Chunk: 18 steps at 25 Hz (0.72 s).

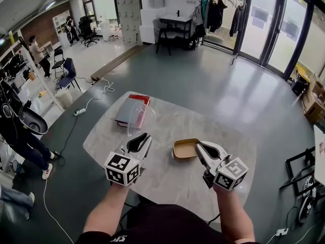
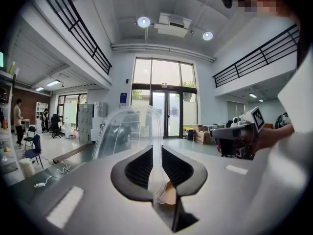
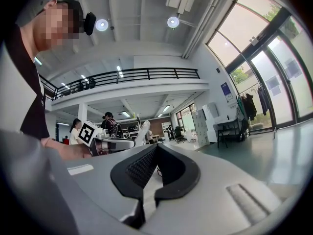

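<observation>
My left gripper (image 1: 146, 137) is shut on the edge of a clear plastic lid (image 1: 136, 120). In the left gripper view the lid (image 2: 127, 136) rises upright from between the closed jaws, with something tan just behind them. My right gripper (image 1: 199, 147) is closed on the right rim of a shallow tan box (image 1: 184, 149) over the pale stone table (image 1: 167, 187). A thin pale strip shows between the closed jaws of my right gripper (image 3: 149, 180). Each gripper view shows the other gripper held level across from it.
A grey book with a red one beneath (image 1: 131, 111) lies at the table's far left, behind the lid. A cable and power strip (image 1: 80, 112) trail over the floor to the left. People and chairs are at the far left, with a desk (image 1: 175, 29) and clothes rack behind.
</observation>
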Motion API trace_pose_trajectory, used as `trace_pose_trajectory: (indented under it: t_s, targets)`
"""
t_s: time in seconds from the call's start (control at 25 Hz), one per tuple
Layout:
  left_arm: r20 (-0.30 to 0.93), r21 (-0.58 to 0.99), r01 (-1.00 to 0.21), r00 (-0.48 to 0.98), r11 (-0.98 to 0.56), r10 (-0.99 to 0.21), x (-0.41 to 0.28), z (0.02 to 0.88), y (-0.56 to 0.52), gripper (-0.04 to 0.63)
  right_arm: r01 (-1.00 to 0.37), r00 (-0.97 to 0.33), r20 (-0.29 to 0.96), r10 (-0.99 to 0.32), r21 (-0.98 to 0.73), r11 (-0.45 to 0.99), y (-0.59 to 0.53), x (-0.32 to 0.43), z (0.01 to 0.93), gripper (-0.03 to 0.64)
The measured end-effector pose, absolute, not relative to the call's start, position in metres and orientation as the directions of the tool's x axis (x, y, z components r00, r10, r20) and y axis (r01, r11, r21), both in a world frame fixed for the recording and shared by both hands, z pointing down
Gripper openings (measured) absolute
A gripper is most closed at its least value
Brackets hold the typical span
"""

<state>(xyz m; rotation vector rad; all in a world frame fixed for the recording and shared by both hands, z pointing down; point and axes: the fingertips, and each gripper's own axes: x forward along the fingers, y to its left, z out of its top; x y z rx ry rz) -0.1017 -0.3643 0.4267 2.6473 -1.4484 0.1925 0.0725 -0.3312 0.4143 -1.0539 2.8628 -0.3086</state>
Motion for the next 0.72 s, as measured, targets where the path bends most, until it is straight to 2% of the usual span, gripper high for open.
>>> trace_pose_trajectory:
  t_s: [0.72]
  targets:
    - [0.173,0.062,-0.844,0.535,-0.533,-0.827,-0.101,0.433,-0.368,0.057,-0.636,-0.757,0.012,-0.653,-0.238,0.734,-0.336,0.077,0.426,0.012]
